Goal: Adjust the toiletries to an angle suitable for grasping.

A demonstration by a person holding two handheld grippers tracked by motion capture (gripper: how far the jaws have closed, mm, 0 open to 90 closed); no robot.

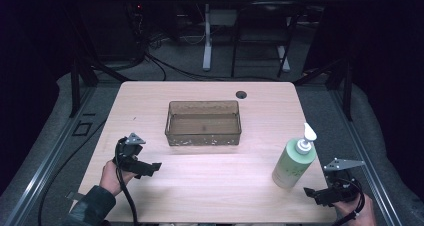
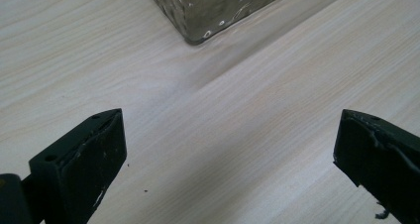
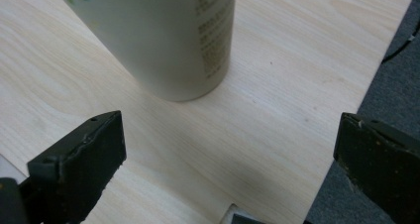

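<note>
Right gripper [image 1: 320,195] sits at the table's near right corner, about 5 o'clock on the tabletop, jaws spread wide with nothing between them; in the right gripper view the two black jaws frame bare wood, and the base of the pale green pump bottle [image 3: 163,40] stands just ahead of them, apart from both pads. From the high view the pump bottle [image 1: 294,162] stands upright at roughly 4 o'clock, white pump head pointing toward 12, just beside the right gripper at its 10 o'clock and not touched. Left gripper [image 1: 149,169] rests low at about 8 o'clock, jaws likewise fully apart and empty; the left gripper view shows only wood grain between them, with the near corner of the clear plastic bin [image 2: 218,11] farther off toward 12. The bin [image 1: 203,122] lies at the table's centre, open-topped, and looks empty. Wooden table [image 1: 210,186] otherwise bare; a cable hole [image 1: 241,94] near the far edge. Judgement: approach stage, bottle not yet grasped. Likely next move is the right gripper advancing to straddle the bottle body, closing squarely below the shoulder, then a lift toward the bin. The tall, narrow bottle may tip if nudged off-centre.
</note>
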